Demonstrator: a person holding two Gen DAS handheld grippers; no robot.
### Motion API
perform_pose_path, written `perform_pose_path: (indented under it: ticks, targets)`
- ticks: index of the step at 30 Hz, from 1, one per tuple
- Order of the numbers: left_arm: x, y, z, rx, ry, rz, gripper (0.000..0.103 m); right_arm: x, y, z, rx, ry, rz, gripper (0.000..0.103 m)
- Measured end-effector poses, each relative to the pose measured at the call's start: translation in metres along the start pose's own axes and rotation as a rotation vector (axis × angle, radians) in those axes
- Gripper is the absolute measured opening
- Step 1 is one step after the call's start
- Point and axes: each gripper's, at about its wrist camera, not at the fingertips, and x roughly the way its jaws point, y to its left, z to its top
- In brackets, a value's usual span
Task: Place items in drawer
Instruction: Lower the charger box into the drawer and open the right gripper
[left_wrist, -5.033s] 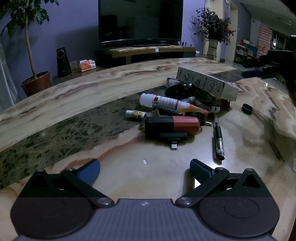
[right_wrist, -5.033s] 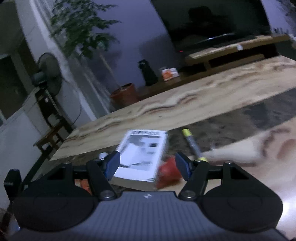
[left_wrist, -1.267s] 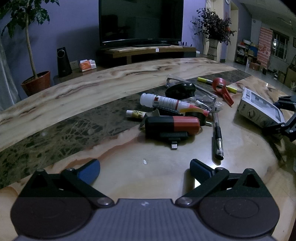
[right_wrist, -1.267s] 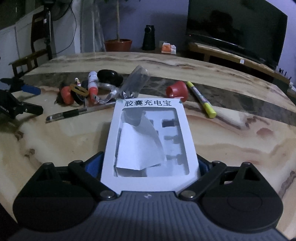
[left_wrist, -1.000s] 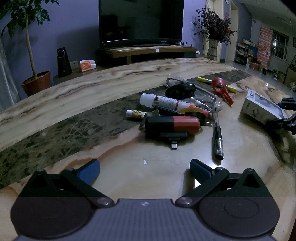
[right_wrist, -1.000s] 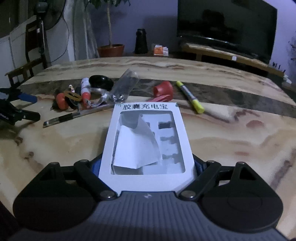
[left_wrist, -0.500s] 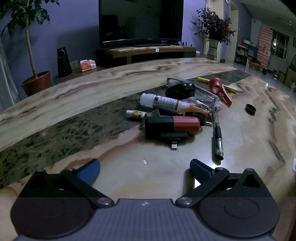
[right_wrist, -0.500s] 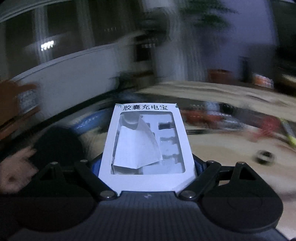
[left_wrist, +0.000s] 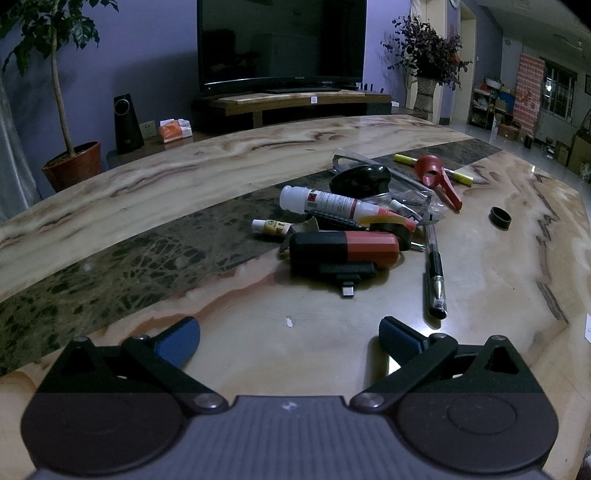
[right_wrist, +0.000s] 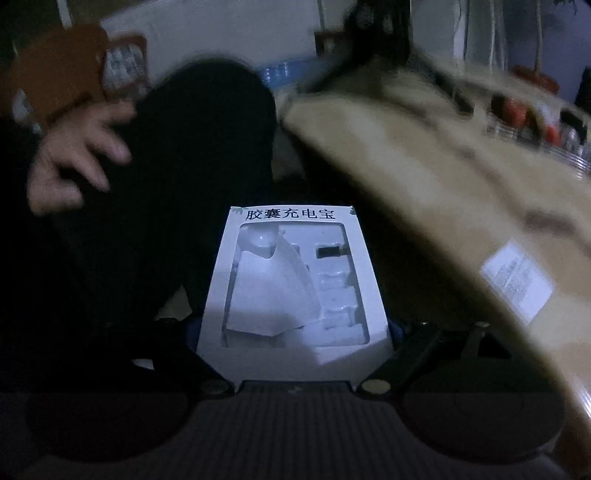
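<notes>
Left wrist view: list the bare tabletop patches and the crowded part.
Bare: the table behind the dark stone strip; the patch between the left gripper and power bank; right of the black pen. Crowded: around the glue bottle.

Left cam low over table, facing TV; right cam off table's edge, angled down; both catch clutter.

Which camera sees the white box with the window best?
The right wrist view: the white box sits front and centre, clamped in the right gripper, its printed top facing the lens. The left wrist view doesn't show it.
</notes>
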Motion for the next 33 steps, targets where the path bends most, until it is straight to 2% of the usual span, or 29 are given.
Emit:
perform_pose_path:
  ticks: [4,6,11,15,17,23,25,30,33]
  targets:
    - [0.000,0.000,0.000,0.000,0.000,0.000,0.103,0.036,0.006,-0.020,-0.003,0.126,-0.108,0.088]
    - [0.000,0.000,0.000,0.000,0.000,0.000,0.103,0.046,0.000,-0.027,0.028,0.156,-0.178,0.088]
    - [0.000,0.000,0.000,0.000,0.000,0.000,0.103,0.057,-0.034,-0.046,0.185,0.226,-0.414,0.088]
    - [0.000,0.000,0.000,0.000,0.000,0.000,0.103,0.068,-0.047,-0.066,0.223,0.324,-0.485,0.088]
    - [0.000,0.000,0.000,0.000,0.000,0.000,0.103,0.072,-0.049,-0.074,0.222,0.360,-0.469,0.088]
    - [0.000,0.000,0.000,0.000,0.000,0.000,0.103,0.078,-0.075,-0.094,0.280,0.436,-0.538,0.088]
    - [0.000,0.000,0.000,0.000,0.000,0.000,0.103,0.076,-0.081,-0.097,0.314,0.412,-0.533,0.088]
    - [0.000,0.000,0.000,0.000,0.000,0.000,0.103,0.071,-0.084,-0.095,0.297,0.421,-0.547,0.088]
    - [0.000,0.000,0.000,0.000,0.000,0.000,0.103,0.071,-0.076,-0.083,0.284,0.372,-0.543,0.088]
